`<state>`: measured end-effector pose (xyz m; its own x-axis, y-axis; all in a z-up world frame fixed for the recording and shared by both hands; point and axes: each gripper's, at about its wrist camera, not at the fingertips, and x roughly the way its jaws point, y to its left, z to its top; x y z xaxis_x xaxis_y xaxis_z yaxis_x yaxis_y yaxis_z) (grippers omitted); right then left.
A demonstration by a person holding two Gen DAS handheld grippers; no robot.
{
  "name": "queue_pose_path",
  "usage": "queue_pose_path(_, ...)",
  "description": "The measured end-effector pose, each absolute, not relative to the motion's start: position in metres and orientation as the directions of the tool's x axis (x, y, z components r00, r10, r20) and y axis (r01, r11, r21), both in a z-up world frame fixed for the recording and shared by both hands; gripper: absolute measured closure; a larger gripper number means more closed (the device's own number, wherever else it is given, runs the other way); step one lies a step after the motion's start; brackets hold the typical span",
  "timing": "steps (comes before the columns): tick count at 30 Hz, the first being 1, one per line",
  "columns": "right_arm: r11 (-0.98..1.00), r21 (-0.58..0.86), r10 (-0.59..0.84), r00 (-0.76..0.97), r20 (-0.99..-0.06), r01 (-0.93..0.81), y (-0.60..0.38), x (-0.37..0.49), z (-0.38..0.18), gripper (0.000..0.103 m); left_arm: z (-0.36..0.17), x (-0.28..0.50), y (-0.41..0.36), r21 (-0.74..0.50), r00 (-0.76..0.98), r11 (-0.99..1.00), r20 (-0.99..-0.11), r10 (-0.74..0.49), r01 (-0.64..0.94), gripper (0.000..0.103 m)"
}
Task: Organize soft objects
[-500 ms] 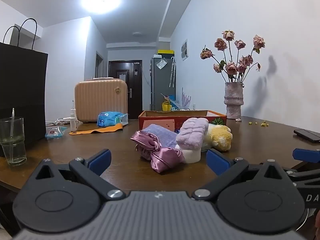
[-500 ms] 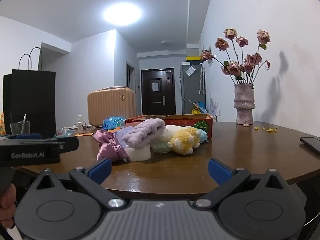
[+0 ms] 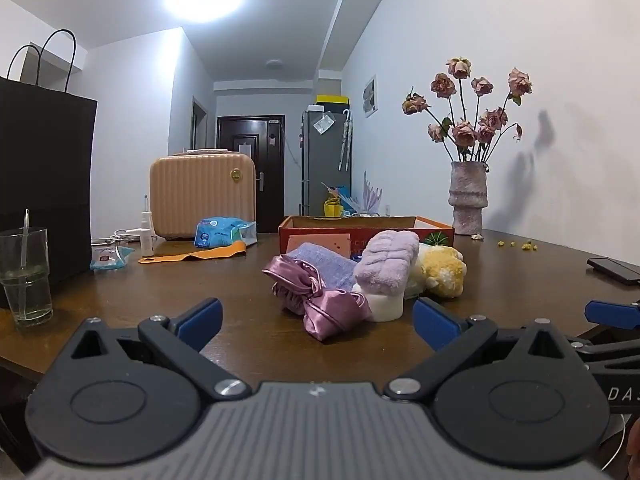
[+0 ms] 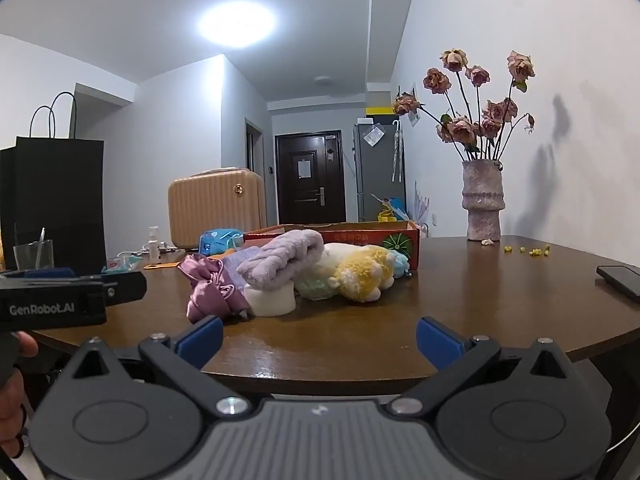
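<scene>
Brown counter (image 3: 248,320) carries everything; nothing sorted yet, judging by the pile lying in front of the red box (image 3: 360,226), not in it. Largest first: lilac towel roll (image 3: 386,266), yellow plush (image 3: 444,274), satin pouch (image 3: 320,300), white sponge (image 3: 384,306). Left claw (image 3: 318,316) and right claw (image 4: 320,334) both spread wide, empty.

A: How do the grippers stand?
B: The left gripper (image 3: 316,320) fills the bottom of its frame, jaws spread wide with nothing between them. The right gripper (image 4: 318,334) stands the same, low in frame.
A: Any hand showing?
B: Part of one at the lower left edge (image 4: 12,392).
</scene>
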<state>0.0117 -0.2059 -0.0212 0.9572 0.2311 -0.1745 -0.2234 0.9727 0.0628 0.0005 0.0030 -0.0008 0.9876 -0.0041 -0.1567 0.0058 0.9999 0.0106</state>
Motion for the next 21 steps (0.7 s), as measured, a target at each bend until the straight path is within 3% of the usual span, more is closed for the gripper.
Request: queue_pose_path(21, 0.974, 0.062, 0.224, 0.959, -0.174, -0.216, -0.2066, 0.0141, -0.0210, 0.000, -0.0030, 0.0041, 0.0029, 0.013, 0.988, 1.000, -0.153, -0.008, 0.010, 0.000)
